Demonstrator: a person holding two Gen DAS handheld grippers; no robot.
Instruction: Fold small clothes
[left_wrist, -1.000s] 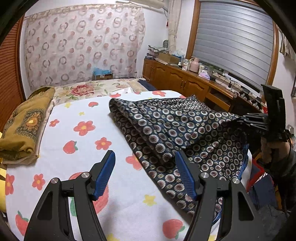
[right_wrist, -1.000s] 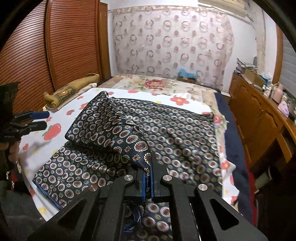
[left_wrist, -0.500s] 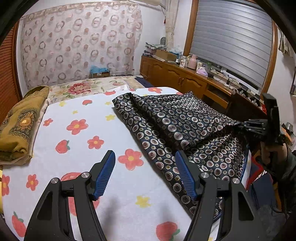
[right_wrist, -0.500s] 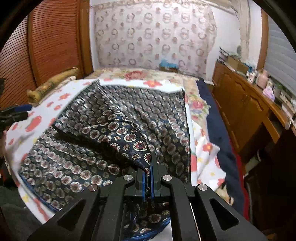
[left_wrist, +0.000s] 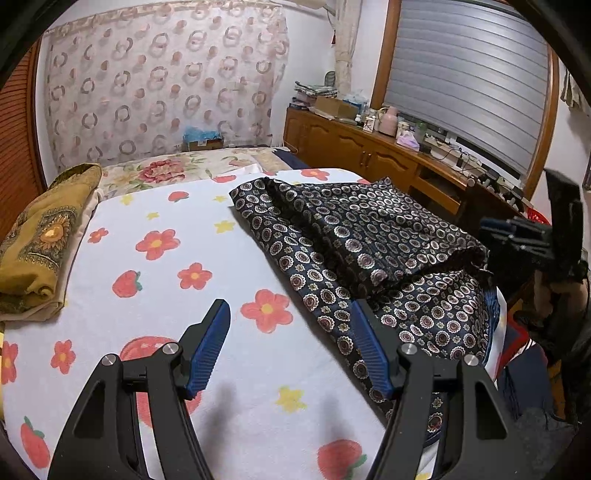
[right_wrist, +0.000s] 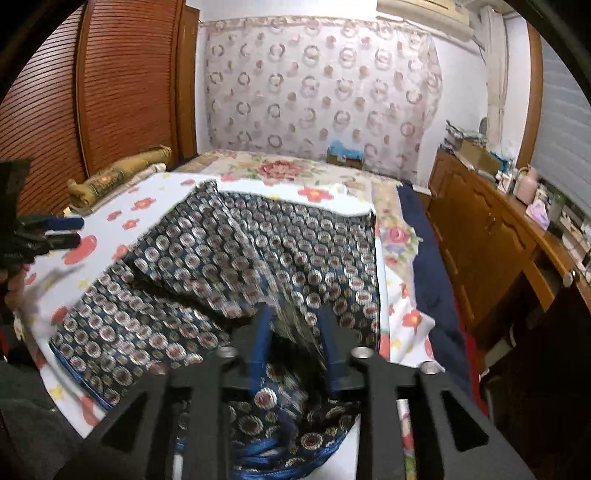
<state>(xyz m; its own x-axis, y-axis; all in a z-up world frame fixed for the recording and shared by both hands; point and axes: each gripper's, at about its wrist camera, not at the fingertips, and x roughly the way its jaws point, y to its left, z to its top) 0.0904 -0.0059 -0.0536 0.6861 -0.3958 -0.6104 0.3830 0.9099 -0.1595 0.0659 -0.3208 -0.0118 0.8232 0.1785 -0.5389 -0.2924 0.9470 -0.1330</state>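
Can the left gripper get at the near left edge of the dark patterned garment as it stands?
Probably yes. The left gripper hangs open above the bedsheet, its right-hand jaw already over the garment edge, nothing between.

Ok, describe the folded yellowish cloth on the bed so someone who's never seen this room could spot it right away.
Start at the bed with the white flower-and-strawberry sheet, then look to its edge beside the brown slatted wardrobe doors. The folded mustard-gold cloth lies there in a long bundle. Its gold colour and ornate medallion print set it apart from the dark navy circle-patterned garment spread across the bed's other side.
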